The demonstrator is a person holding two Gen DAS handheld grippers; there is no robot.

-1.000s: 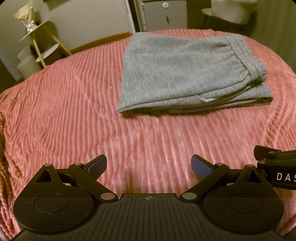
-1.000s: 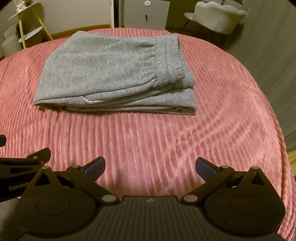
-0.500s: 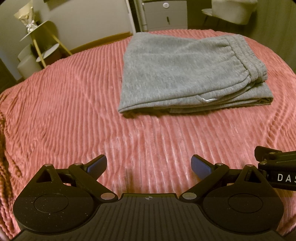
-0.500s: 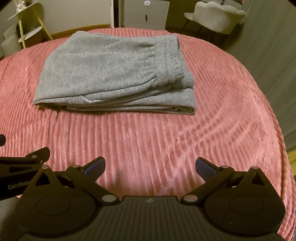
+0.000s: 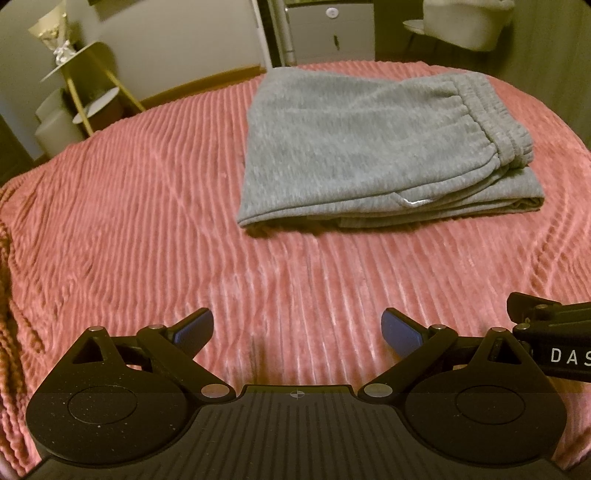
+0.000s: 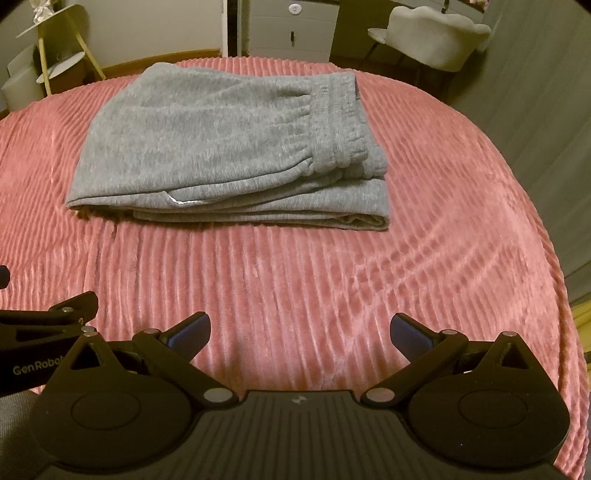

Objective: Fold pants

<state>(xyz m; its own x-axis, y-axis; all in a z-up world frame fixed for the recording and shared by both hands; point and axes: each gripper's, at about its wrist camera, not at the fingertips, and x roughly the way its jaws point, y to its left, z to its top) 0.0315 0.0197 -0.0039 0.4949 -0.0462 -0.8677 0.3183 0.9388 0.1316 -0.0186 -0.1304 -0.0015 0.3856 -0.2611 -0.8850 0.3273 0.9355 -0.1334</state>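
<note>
Grey sweatpants (image 5: 362,147) lie folded into a flat stack on the pink ribbed bedspread (image 5: 147,221), elastic waistband on the right side. In the right wrist view the same pants (image 6: 221,147) sit at the far middle of the bed. My left gripper (image 5: 297,330) hovers open over bare bedspread, well short of the pants, nothing between its blue-padded fingers. My right gripper (image 6: 299,332) is likewise open and empty, near the bed's front. Each gripper's body shows at the edge of the other's view.
A gold side table (image 5: 85,81) with round shelves stands beyond the bed's left corner. A white drawer cabinet (image 6: 291,29) and a pale upholstered chair (image 6: 436,40) stand behind the bed. The bedspread drops away at the right edge (image 6: 554,258).
Both grippers have drawn back slightly, so the pants sit a little farther off in view. Their fingers stay open and the pants have not moved.
</note>
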